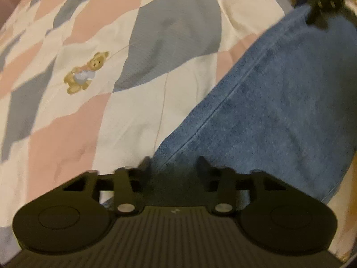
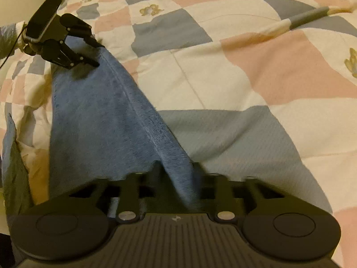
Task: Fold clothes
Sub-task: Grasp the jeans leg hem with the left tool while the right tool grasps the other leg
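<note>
On the quilt (image 1: 93, 116), in the left wrist view, the blue garment (image 1: 279, 102) is stretching from the left gripper (image 1: 174, 163) toward the far right corner, where the right gripper (image 1: 316, 11) is showing dark and blurred; the left fingers are pinching its near end. In the right wrist view, the right gripper (image 2: 176, 167) is pinching a gathered fold of the cloth, the left gripper (image 2: 94, 52) clamping the far end; the garment (image 2: 100, 120) is hanging taut between them above the quilt (image 2: 245, 78). Folding seems barely begun; no crease is lying flat yet. The fabric is looking soft, thick, with a stitched seam.
</note>
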`<state>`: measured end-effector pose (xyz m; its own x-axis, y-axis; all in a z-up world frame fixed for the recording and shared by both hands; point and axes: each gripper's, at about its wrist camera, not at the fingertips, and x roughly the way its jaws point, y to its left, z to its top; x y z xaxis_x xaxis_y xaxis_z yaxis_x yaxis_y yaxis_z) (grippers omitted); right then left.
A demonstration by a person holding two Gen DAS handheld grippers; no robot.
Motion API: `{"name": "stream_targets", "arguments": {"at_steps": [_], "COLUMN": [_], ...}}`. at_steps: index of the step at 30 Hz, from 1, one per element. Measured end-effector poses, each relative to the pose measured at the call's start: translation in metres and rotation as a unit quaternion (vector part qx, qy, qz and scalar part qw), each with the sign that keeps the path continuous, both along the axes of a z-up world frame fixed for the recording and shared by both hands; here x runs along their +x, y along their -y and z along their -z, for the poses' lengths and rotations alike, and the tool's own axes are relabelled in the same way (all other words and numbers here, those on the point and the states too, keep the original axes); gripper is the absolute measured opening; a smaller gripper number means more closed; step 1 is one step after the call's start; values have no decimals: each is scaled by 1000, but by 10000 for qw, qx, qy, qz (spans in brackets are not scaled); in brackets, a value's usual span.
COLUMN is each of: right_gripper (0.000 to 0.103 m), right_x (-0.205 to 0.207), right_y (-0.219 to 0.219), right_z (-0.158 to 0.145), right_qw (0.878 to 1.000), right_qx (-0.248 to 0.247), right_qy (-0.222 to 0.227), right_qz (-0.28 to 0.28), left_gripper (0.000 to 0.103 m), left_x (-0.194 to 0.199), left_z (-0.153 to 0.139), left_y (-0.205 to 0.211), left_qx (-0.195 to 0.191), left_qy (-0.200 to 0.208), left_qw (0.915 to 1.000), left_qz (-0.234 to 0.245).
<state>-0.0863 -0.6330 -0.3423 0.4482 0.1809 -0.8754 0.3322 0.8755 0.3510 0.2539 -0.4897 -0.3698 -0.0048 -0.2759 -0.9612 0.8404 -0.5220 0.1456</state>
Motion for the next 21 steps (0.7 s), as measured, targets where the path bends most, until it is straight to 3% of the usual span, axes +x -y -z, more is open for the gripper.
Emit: {"name": "stream_targets", "arguments": {"at_steps": [1,6,10,13,14,17,19,21], "right_gripper": [13,11,11,10,4,4,7,19], "right_x": [-2,-12,-26,-45,-51,-72,-81,-92], "right_y": [-6,-74,-174,-260,-291,-378,-432,-470], "right_z": [-7,-62,-104,-124,-127,-126,-112,-96], "right_qw": [9999,9864,9498,9268,9240,9211,9323,9457], "right_qx": [-157,-1636,-3127,-3755,-3818,-3853,-3505,-2989], "right_qy": [25,138,50,-19,-72,-243,-559,-865], "right_qz": [-4,-4,-29,58,183,513,703,941], "left_gripper": [9,5,5,5,5,6,6,8], "left_x": [-3,-18,-34,-48,-53,-75,-92,-113], "left_z": [-3,-36,-78,-115,-125,-134,-124,-104], "left_y": [-6,-50,-109,-178,-205,-300,-362,-414], "left_qx": [-93,-786,-1476,-1882,-1959,-1923,-1662,-1212], "left_qy": [172,543,681,580,569,404,197,63], "left_qw": [9998,9949,9866,9801,9781,9768,9780,9780], "left_qz": [103,318,162,-261,-403,-849,-1244,-1697]}}
